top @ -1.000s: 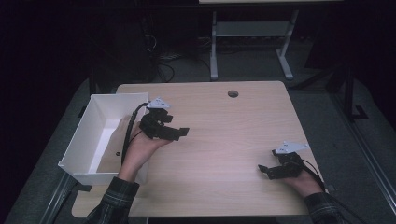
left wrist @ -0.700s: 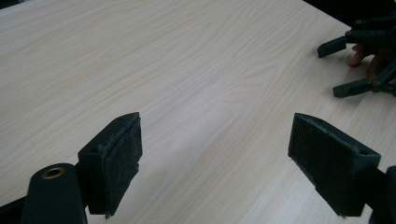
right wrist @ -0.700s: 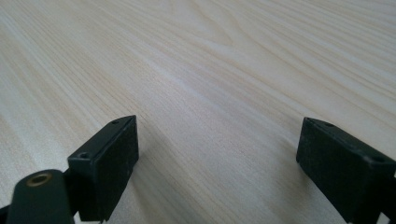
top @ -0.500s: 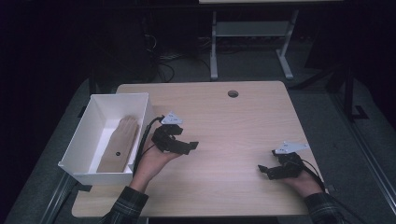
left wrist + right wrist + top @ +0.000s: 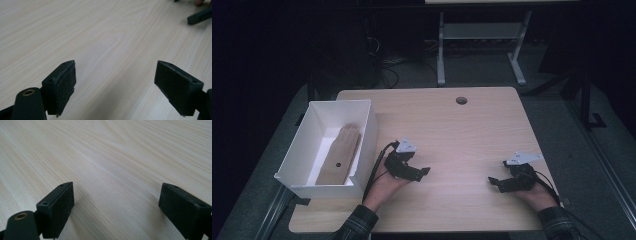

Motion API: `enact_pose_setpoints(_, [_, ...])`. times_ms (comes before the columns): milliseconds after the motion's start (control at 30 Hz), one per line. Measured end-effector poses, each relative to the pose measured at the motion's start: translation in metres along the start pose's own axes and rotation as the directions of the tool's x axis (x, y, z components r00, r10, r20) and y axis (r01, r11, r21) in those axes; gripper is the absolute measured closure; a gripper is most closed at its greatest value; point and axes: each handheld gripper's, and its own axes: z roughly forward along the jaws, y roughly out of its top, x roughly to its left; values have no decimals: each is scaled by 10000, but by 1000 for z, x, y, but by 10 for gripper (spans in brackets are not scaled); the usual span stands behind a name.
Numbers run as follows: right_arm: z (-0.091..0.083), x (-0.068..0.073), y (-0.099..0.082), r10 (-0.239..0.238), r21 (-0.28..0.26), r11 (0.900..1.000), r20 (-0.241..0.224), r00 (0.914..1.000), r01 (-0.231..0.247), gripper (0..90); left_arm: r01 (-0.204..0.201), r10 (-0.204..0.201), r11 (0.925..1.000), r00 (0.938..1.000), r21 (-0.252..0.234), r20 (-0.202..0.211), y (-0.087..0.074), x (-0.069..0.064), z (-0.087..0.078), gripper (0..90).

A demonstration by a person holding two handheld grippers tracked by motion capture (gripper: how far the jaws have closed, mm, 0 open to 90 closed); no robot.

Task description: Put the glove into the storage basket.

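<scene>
Wooden piece: tan, flat, rounded at the far end, small dark spot near its middle; lies on the floor of the white box, long axis running near-to-far.
Left gripper: jaws spread wide, nothing between them, bare wood grain between the pads; sits just right of the box, near the desk's left edge.
Right gripper: jaws also apart and empty; near the desk's front right corner, well apart from the box.
Risk 1: left cable trails along the box's right wall; a pull could snag the rim and drag or tip the box.
Risk 2: box sits at the desk's left edge, maybe overhanging; a nudge leftward could send it off.
Box contents: the wooden piece, nothing else visible.
Desk: otherwise bare, grommet hole near the far edge.
</scene>
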Motion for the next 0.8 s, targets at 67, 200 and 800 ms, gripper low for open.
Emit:
enact_pose_setpoints(67, [0, 0, 0, 13, 8, 10000, 1, 10000, -13, 123, -7, 7, 10000, 10000, 86, 37, -2, -1, 2, 170])
enact_pose_setpoints(200, [0, 0, 0, 29, 17, 10000, -13, 10000, -29, 122, -363, 377, 9981, 9989, 507, -278, -14, -5, 13, 169])
enact_pose_setpoints(800, [0, 0, 0, 17, 12, 10000, -14, 10000, -17, 122, -783, 792, 9953, 9968, 572, -139, -30, -4, 24, 131])
